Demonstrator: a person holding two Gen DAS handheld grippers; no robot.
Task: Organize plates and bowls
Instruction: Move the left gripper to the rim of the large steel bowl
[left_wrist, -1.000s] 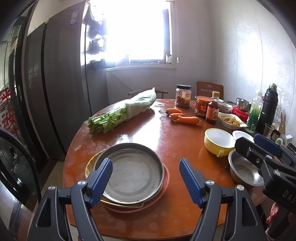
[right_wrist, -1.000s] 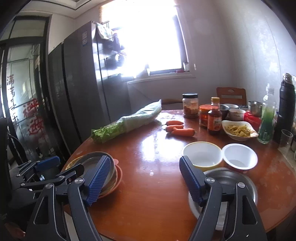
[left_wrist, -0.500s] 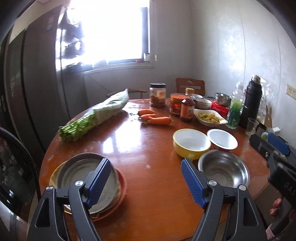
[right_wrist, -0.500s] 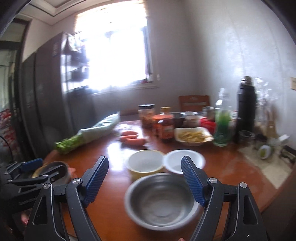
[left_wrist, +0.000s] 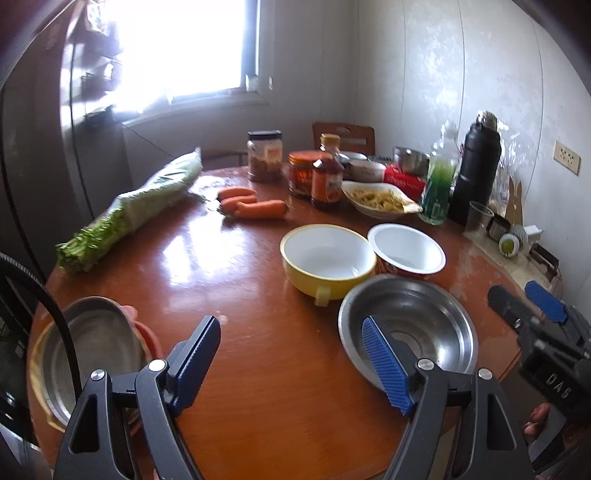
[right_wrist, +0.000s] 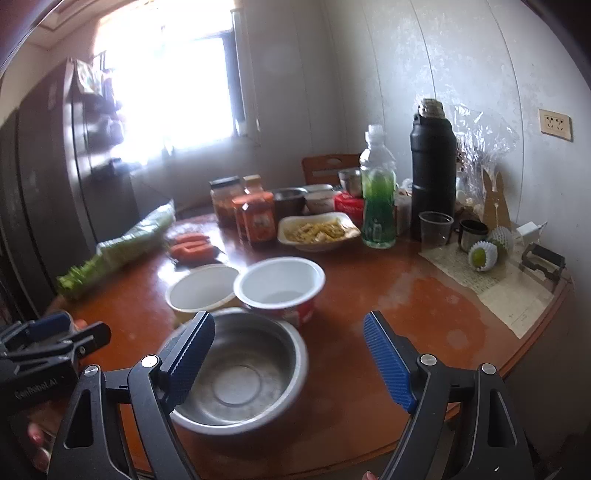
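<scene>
A steel bowl (left_wrist: 410, 325) sits near the table's front edge, also in the right wrist view (right_wrist: 243, 369). Behind it stand a yellow bowl (left_wrist: 327, 258) and a white bowl with a red outside (left_wrist: 406, 251); both show in the right wrist view, the yellow bowl (right_wrist: 201, 288) and the white bowl (right_wrist: 279, 284). A stack of plates, steel pan on top (left_wrist: 92, 350), lies at the left. My left gripper (left_wrist: 291, 365) is open and empty between the stack and the steel bowl. My right gripper (right_wrist: 290, 358) is open and empty, its left finger over the steel bowl's near rim.
Celery in a bag (left_wrist: 136, 199), carrots (left_wrist: 255, 203), jars and a sauce bottle (left_wrist: 325, 181), a dish of food (left_wrist: 380, 199), a green bottle (right_wrist: 376, 199), a black flask (right_wrist: 432, 166) and a plastic cup (right_wrist: 436, 229) fill the far side of the round wooden table (left_wrist: 258, 332).
Both views have swung right and closer to the bowls. The plate stack has slid to the left edge of the left view. The steel bowl now lies at the right gripper's left finger.
</scene>
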